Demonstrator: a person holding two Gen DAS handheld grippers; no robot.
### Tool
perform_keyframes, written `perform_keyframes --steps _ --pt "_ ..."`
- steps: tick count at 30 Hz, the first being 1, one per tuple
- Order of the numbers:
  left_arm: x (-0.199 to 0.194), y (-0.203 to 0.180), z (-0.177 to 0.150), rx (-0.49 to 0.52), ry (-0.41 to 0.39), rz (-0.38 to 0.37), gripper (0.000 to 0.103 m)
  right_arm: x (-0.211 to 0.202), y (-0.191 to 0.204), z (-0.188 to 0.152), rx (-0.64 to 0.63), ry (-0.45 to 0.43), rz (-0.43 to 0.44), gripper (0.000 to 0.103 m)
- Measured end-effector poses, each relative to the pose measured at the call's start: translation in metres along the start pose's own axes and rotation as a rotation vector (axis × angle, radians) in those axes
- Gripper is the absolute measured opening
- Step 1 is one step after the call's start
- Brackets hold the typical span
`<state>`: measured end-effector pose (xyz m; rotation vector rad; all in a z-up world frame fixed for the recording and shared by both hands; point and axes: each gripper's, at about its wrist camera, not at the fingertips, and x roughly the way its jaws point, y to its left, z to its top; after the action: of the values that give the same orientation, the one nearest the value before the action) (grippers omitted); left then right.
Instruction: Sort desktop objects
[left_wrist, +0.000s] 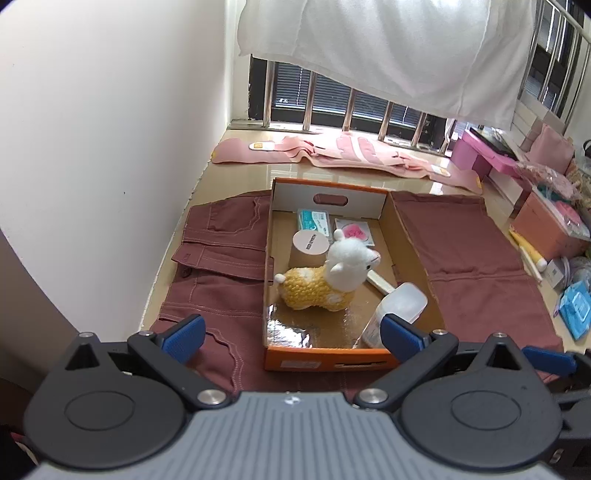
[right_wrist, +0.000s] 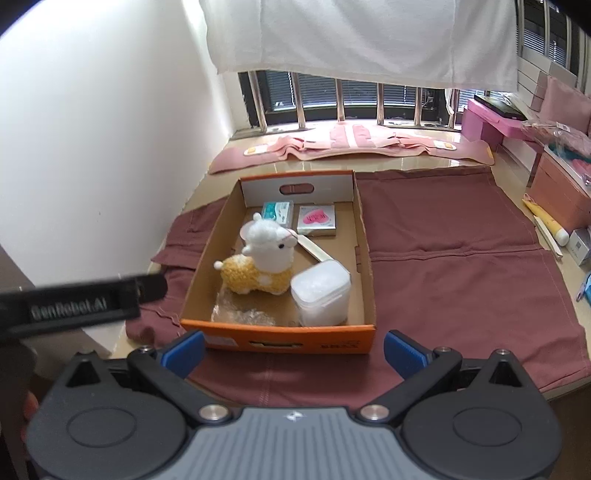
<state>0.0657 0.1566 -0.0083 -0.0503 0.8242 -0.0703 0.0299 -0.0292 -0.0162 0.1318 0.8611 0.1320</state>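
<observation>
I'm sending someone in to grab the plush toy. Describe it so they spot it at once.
Find the orange cardboard box on the maroon cloth. In its middle stands the plush alpaca. It is the only soft, furry thing there: white head, yellow body, beside a clear plastic tub.

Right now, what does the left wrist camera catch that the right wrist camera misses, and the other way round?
Only the left view shows the round pink lid behind the toy; in the right view the alpaca hides that spot. Only the right view shows the black bar marked GenRobot.AI at the left edge. Both show the orange cardboard box on maroon cloth, the plush alpaca, the clear plastic container, and each camera's own open gripper: left, right.
</observation>
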Motion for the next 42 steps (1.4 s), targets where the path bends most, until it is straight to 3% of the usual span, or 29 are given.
perform_keyframes --steps 9,16,21,42 --pt "-0.002 0.005 -0.002 -0.095 -0.03 0.013 0.103 -0.003 0.0 0.011 -0.052 -0.064 0.005 0.103" --pt "-0.004 -0.002 -0.002 -0.093 -0.054 0.055 0.103 -0.002 -0.002 0.013 -0.107 -0.055 0.001 0.103" --pt "-0.014 -0.007 -0.007 -0.046 -0.105 0.138 0.103 -0.005 -0.009 0.011 -0.088 -0.065 -0.007 0.103" --pt "-0.014 -0.009 -0.012 -0.036 -0.083 0.097 0.103 -0.007 -0.019 0.009 -0.056 -0.073 -0.029 0.103"
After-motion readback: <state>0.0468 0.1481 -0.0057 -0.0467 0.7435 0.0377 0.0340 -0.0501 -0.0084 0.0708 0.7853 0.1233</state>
